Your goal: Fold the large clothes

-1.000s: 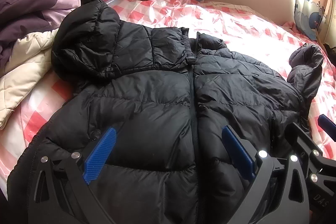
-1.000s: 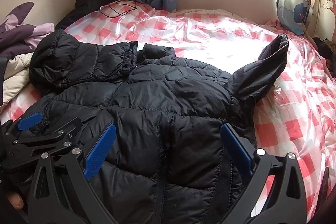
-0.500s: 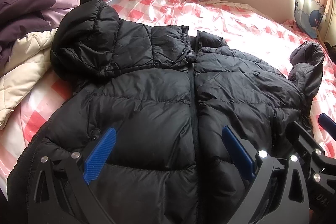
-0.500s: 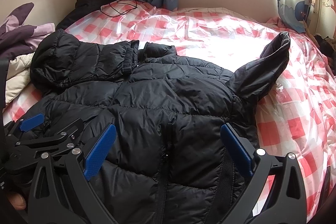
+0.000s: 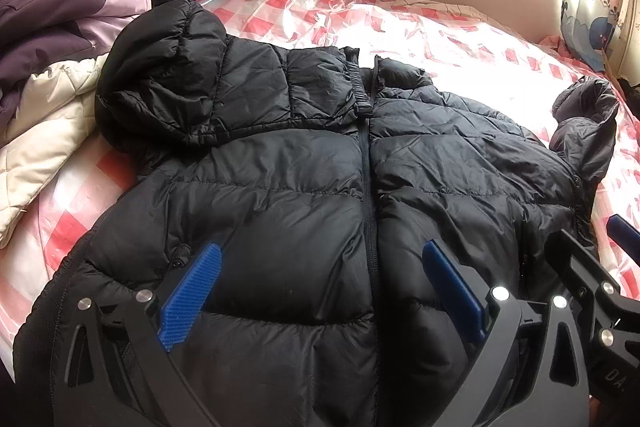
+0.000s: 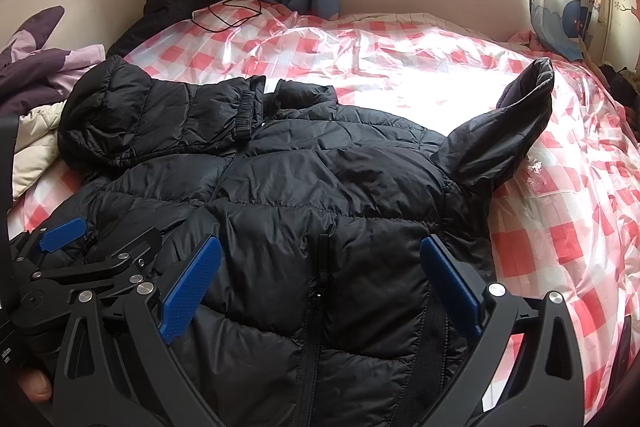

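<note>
Black quilted puffer jacket (image 5: 304,187) laid front-up on red-checked bed (image 6: 560,235), one sleeve (image 6: 500,143) sticking up. Left gripper (image 5: 320,287) and right gripper (image 6: 320,275) hover over hem, jaws apart, likely readying a fold.

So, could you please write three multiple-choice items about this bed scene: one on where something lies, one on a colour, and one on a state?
1. Where does the black puffer jacket lie?
A. on the checked bed cover
B. on the floor
C. on a hanger by the window

2. What colour are the pads on the left claw and the right claw?
A. red
B. blue
C. yellow

3. In what state is the right claw?
A. shut on the jacket's sleeve
B. shut on the hood
C. open, holding nothing

Answers:
1. A, the jacket is spread front up on the red and white checked cover.
2. B, the pads show blue in both wrist views.
3. C, its jaws stand wide apart above the jacket's lower front, with no cloth between them.
</note>
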The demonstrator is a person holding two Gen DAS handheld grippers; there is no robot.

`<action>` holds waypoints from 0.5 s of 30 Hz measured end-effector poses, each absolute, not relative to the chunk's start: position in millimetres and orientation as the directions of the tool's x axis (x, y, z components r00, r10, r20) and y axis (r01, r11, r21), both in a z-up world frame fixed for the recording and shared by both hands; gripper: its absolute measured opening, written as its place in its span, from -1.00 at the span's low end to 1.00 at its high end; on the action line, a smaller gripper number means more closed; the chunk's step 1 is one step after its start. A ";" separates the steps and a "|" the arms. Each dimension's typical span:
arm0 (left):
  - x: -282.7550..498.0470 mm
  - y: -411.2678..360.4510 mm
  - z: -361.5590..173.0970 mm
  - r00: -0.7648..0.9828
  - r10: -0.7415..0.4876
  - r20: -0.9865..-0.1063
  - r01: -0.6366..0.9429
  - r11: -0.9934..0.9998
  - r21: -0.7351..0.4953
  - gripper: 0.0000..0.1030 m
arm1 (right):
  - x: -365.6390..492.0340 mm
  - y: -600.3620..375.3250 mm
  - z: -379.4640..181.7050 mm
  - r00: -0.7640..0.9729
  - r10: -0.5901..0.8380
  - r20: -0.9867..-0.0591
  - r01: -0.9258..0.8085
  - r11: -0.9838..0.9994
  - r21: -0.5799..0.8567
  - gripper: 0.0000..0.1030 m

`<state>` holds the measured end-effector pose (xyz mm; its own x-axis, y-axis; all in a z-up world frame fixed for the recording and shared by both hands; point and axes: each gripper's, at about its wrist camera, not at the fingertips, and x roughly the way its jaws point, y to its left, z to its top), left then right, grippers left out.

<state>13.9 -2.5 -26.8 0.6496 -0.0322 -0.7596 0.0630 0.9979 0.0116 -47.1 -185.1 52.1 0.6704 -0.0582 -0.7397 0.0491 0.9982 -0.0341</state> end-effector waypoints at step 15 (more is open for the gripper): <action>14.7 -1.9 -26.9 0.656 -0.027 -0.754 0.055 0.998 0.013 0.88 | -49.3 -181.3 49.6 0.684 -0.068 -0.726 0.056 0.998 -0.040 0.87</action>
